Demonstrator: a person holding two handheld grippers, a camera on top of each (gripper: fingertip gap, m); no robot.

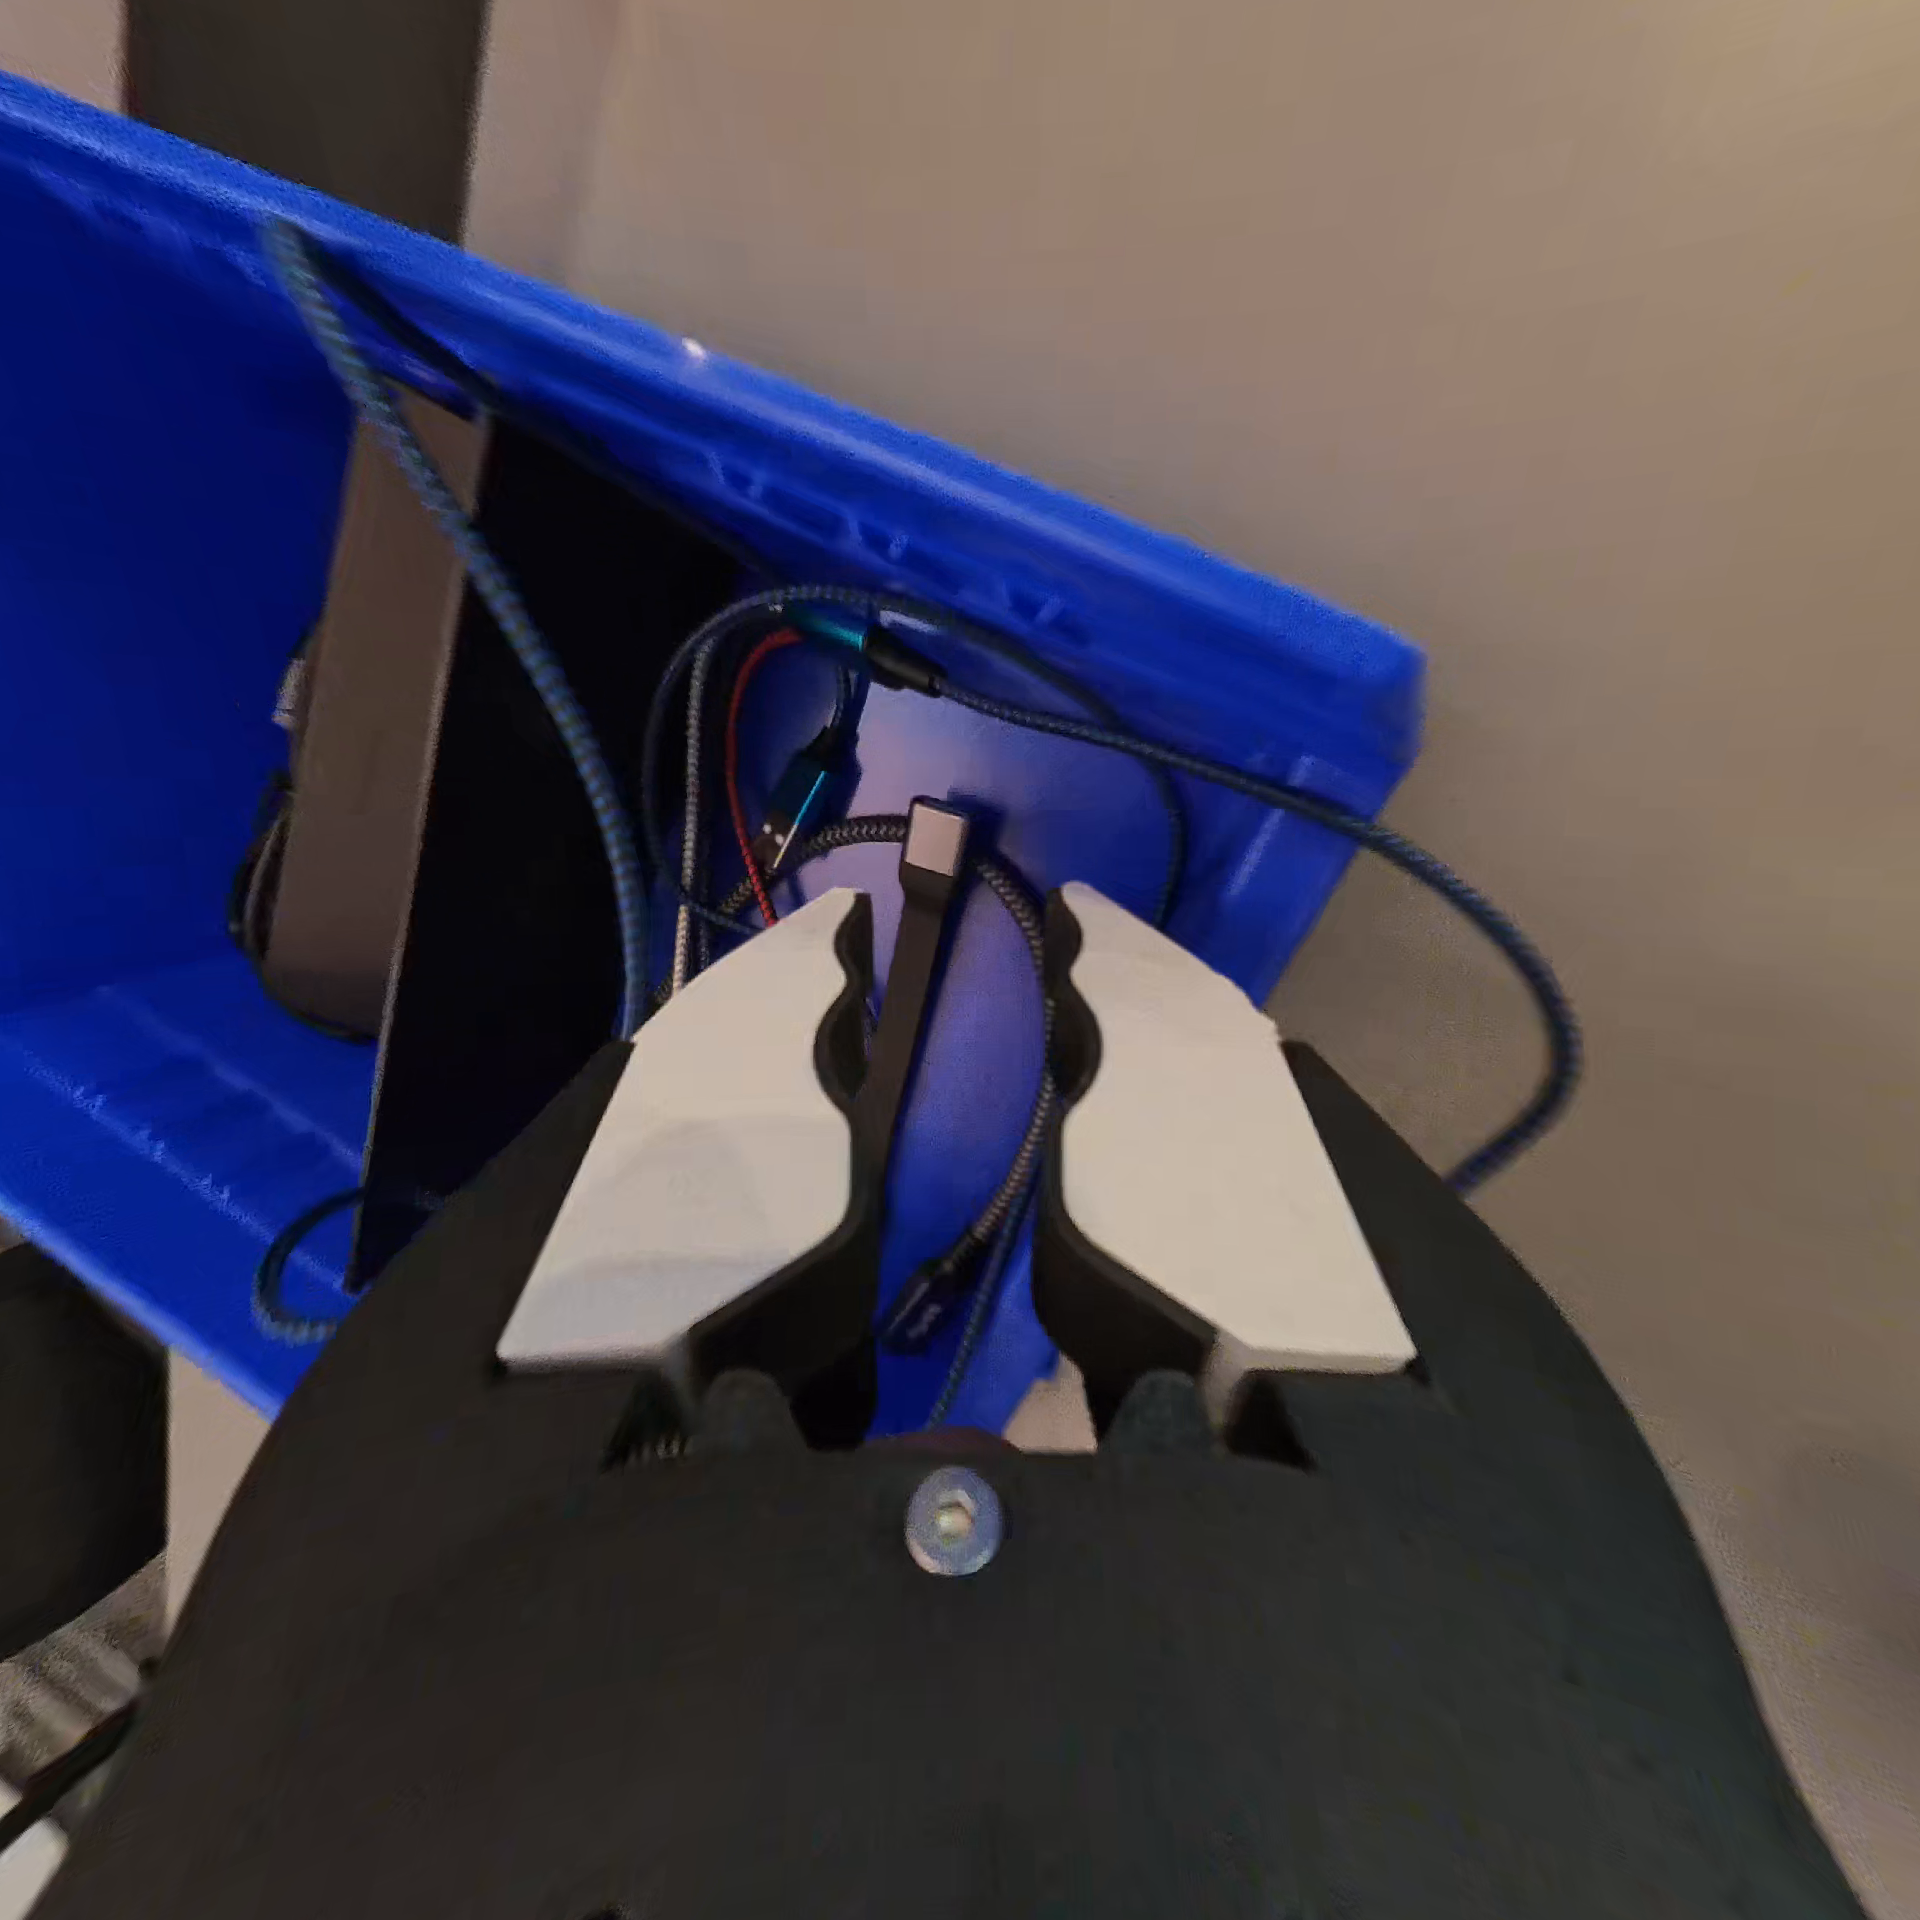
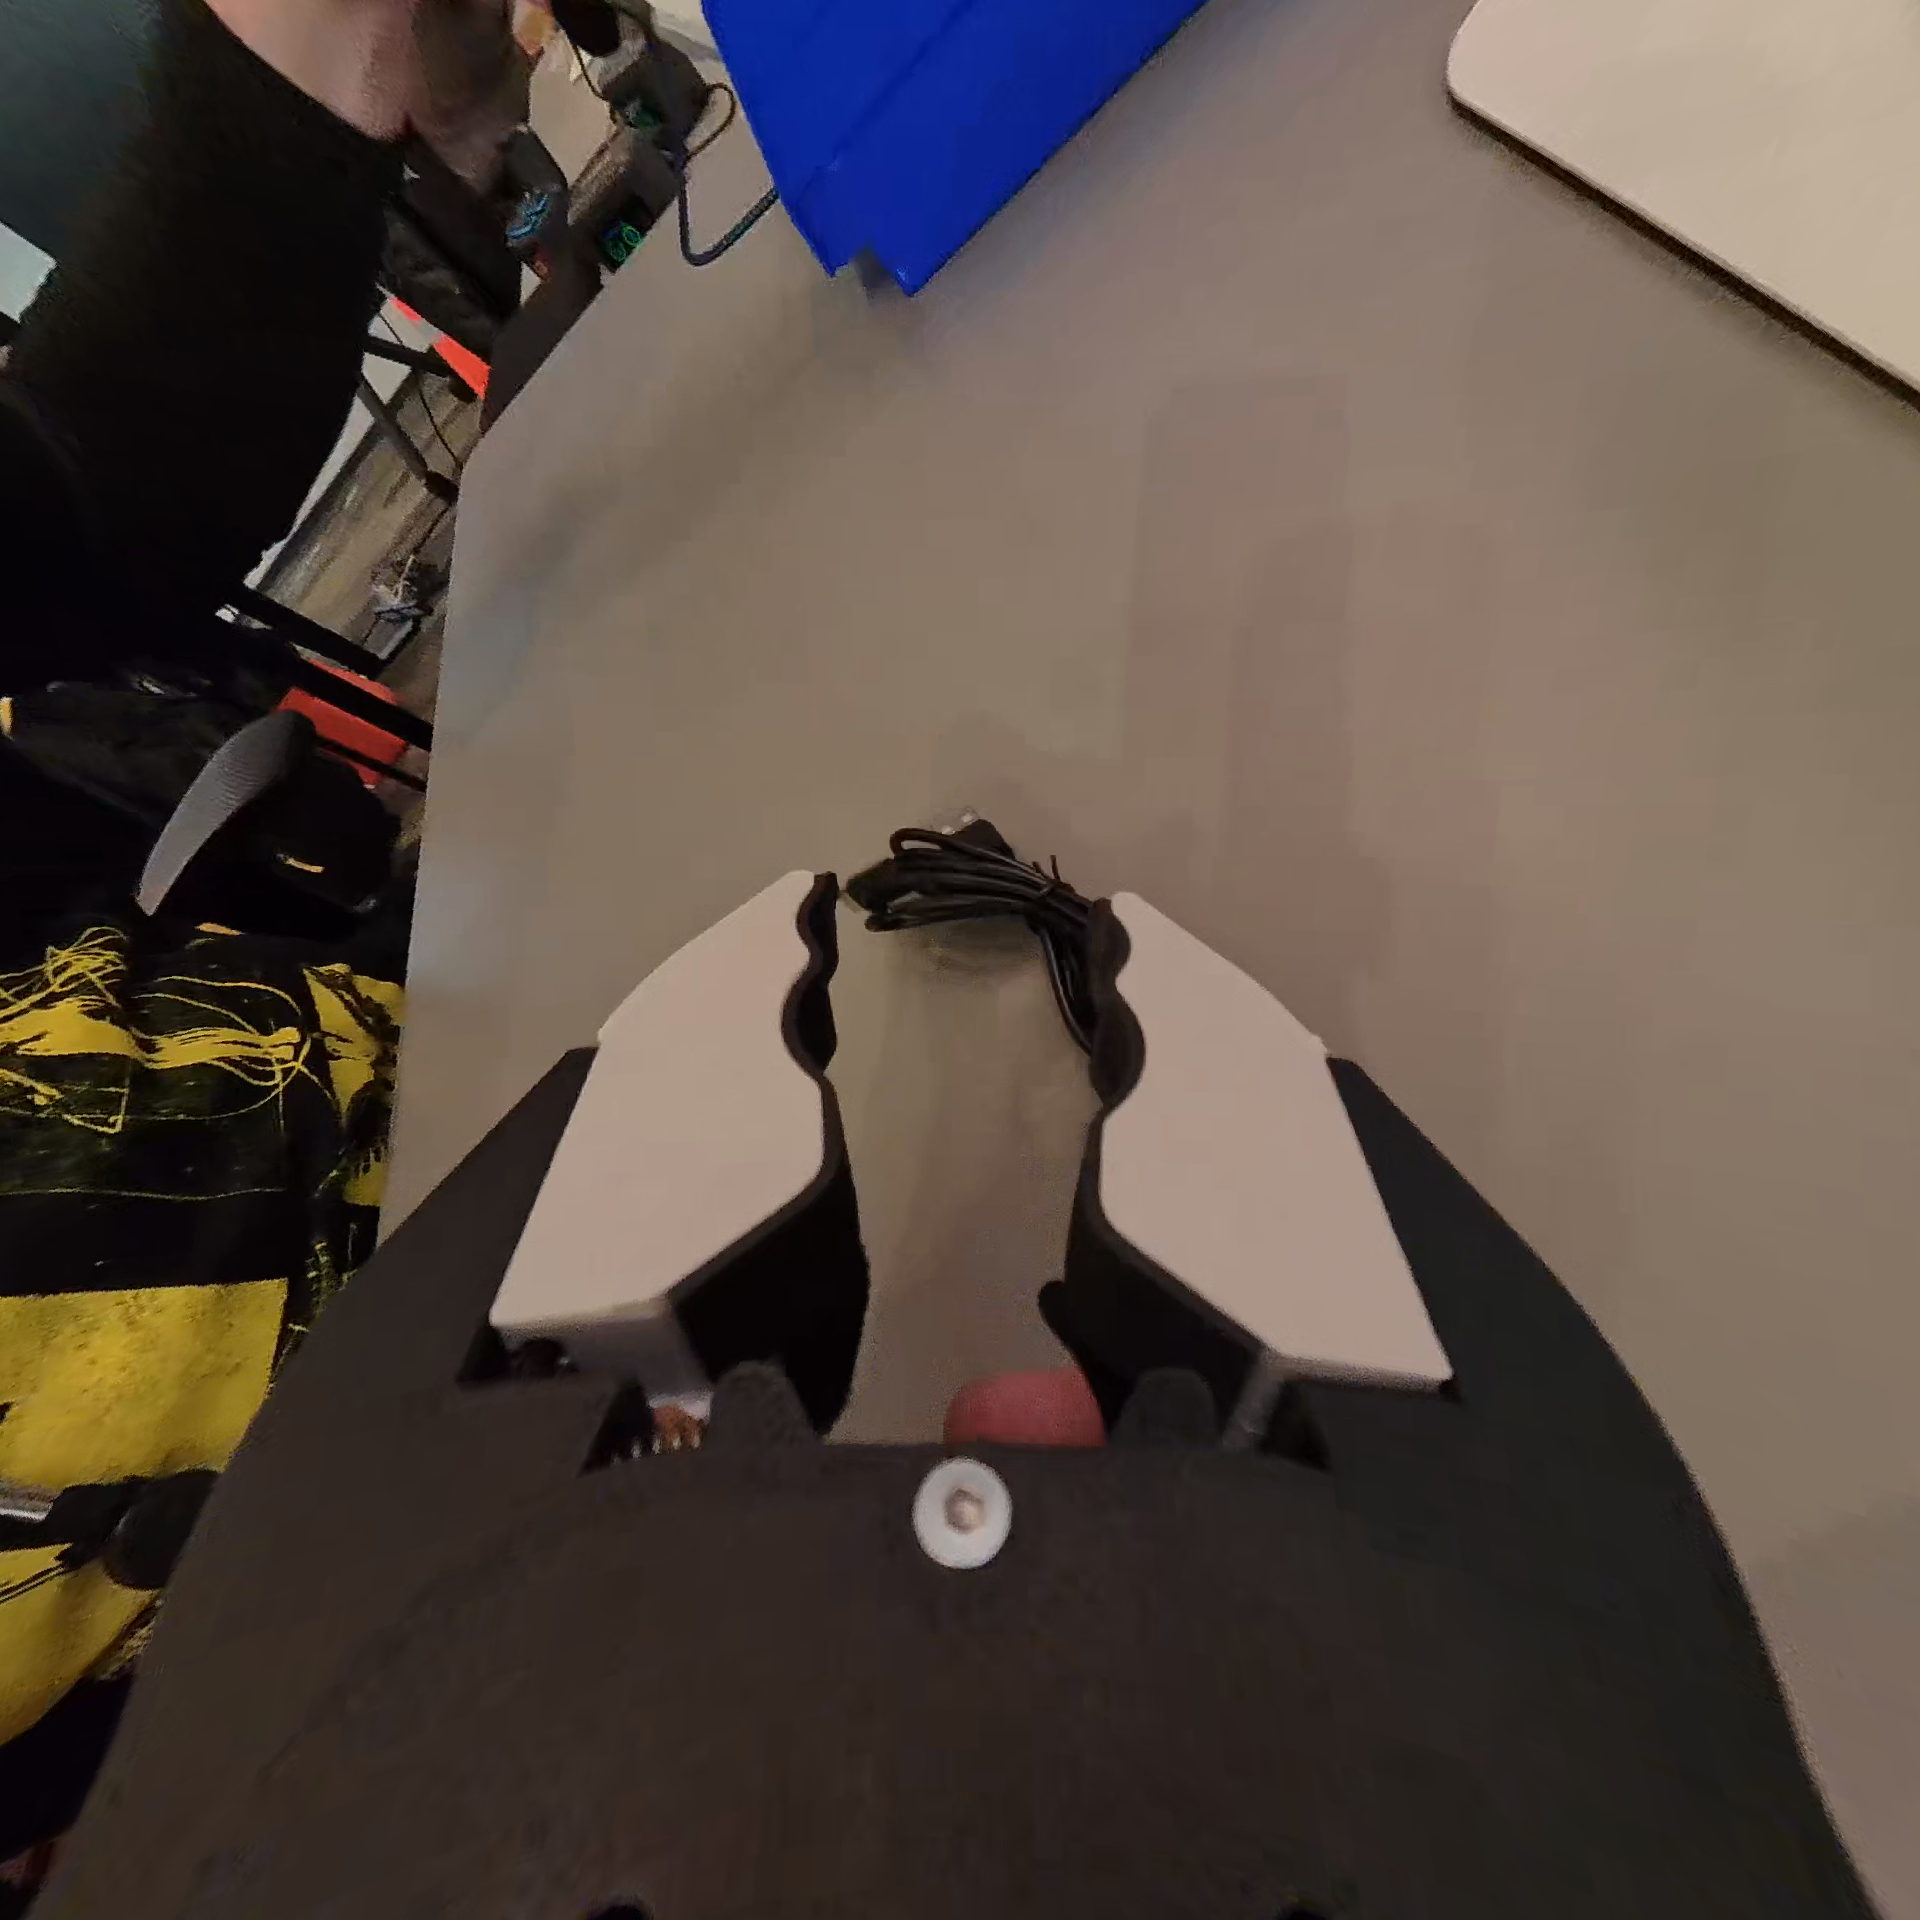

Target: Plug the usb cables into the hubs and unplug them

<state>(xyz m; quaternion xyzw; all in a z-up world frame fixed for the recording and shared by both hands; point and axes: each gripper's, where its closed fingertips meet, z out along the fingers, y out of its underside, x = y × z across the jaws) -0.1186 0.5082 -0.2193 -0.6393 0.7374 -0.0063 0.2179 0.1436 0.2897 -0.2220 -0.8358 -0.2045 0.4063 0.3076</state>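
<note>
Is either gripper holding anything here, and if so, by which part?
Neither. The left gripper stands open around a flat black cable over the blue bin, pads clear. The right gripper is open above a bundled black cable on the table.

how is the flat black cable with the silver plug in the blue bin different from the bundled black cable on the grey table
The flat black cable runs out straight like a ribbon; the bundled black cable is thin, round cord coiled and tied. The flat one lies inside the blue plastic bin among braided cables; the bundle sits alone on the grey table. Both lie between open fingers, ungripped.

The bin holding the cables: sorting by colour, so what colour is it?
Blue; the bin shows best in the left wrist view.
</note>
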